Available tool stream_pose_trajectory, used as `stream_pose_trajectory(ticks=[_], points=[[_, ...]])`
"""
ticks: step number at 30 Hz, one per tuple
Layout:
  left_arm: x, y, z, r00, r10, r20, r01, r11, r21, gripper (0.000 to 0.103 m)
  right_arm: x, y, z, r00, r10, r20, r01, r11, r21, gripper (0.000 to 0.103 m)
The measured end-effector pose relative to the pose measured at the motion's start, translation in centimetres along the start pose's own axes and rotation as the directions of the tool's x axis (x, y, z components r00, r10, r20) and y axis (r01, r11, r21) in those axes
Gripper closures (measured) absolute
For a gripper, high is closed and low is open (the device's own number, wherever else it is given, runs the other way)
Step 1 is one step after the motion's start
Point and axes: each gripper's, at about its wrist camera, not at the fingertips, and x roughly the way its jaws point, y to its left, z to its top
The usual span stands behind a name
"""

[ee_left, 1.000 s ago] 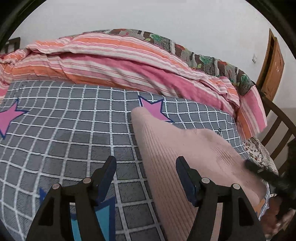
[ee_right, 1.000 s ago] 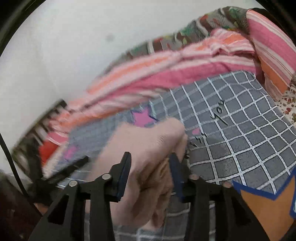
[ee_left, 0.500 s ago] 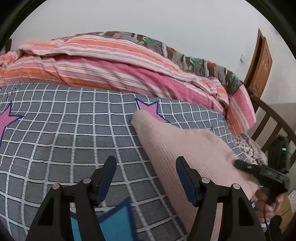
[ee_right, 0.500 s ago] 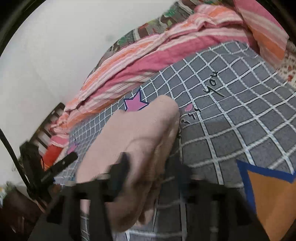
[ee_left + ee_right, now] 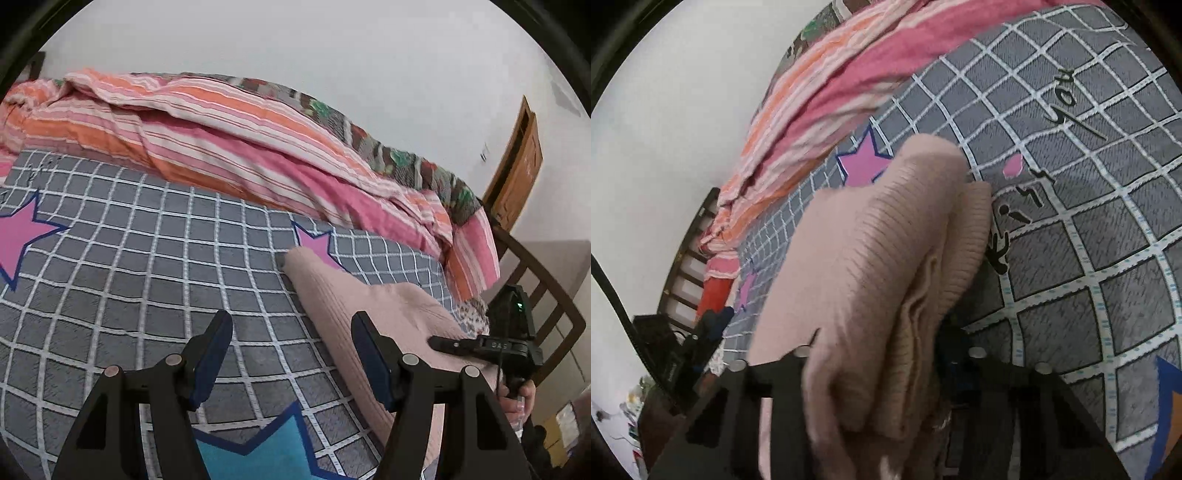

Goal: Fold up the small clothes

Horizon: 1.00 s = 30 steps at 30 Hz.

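A pale pink ribbed knit garment (image 5: 373,314) lies folded on the grey checked bed sheet (image 5: 147,266). My left gripper (image 5: 291,350) is open and empty, hovering just left of the garment. In the right wrist view the garment (image 5: 871,266) is bunched in thick folds between my right gripper's fingers, and the right gripper (image 5: 871,354) is shut on its near end. The right gripper also shows in the left wrist view (image 5: 480,345), at the garment's right side. The right fingertips are hidden by the cloth.
A pink and orange striped duvet (image 5: 229,136) is heaped along the far side of the bed. A wooden chair or bed frame (image 5: 546,295) and a wooden door (image 5: 517,170) stand at the right. The left gripper appears at the left (image 5: 701,336) in the right wrist view.
The right gripper has rolled and moved in over the garment, which now fills its view. The left gripper has drawn back and to the left, away from the garment.
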Motion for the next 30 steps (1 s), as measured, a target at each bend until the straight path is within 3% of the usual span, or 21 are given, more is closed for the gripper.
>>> stream_pose_trajectory(ticks=[5, 7, 14, 17, 19, 22, 24, 27, 30], points=[[-1.5, 2.1, 0.7, 0.999, 0.026, 0.026, -0.024, 0.997, -0.069, 0.039, -2.1, 5.4, 0.6, 0.996, -0.049, 0.080, 0.053, 0.997, -0.051, 0.069], [-2.0, 3.0, 0.8, 0.998, 0.056, 0.031, -0.053, 0.994, -0.094, 0.038, -2.4, 9.5, 1.1, 0.990, -0.077, 0.118, 0.089, 0.992, -0.095, 0.069], [-3.7, 5.4, 1.0, 0.985, 0.167, 0.041, -0.161, 0.981, -0.110, 0.038, 0.4, 20.4, 2.5, 0.968, -0.175, 0.181, 0.205, 0.966, -0.158, 0.072], [-4.3, 6.2, 1.1, 0.982, 0.181, 0.049, -0.174, 0.978, -0.117, 0.038, 1.4, 23.1, 3.1, 0.967, -0.160, 0.196, 0.193, 0.968, -0.158, 0.073], [-4.7, 6.8, 1.2, 0.984, 0.171, 0.052, -0.163, 0.978, -0.133, 0.038, 1.8, 24.4, 3.5, 0.973, -0.103, 0.206, 0.137, 0.978, -0.154, 0.073], [-5.0, 7.2, 1.2, 0.983, 0.178, 0.052, -0.170, 0.977, -0.127, 0.038, 2.3, 24.0, 3.6, 0.974, 0.012, 0.227, 0.015, 0.993, -0.117, 0.073], [-4.8, 7.2, 1.1, 0.982, 0.185, 0.040, -0.180, 0.978, -0.104, 0.038, 3.0, 21.5, 3.0, 0.973, 0.052, 0.226, -0.033, 0.996, -0.087, 0.072], [-4.8, 6.7, 0.8, 0.979, 0.200, 0.034, -0.198, 0.978, -0.065, 0.038, 5.0, 16.7, 1.5, 0.986, -0.004, 0.166, 0.013, 0.999, -0.050, 0.068], [-4.6, 6.0, 0.5, 0.979, 0.202, 0.025, -0.201, 0.979, -0.037, 0.038, 7.0, 11.0, -0.4, 0.983, -0.159, 0.090, 0.157, 0.987, 0.029, 0.068]])
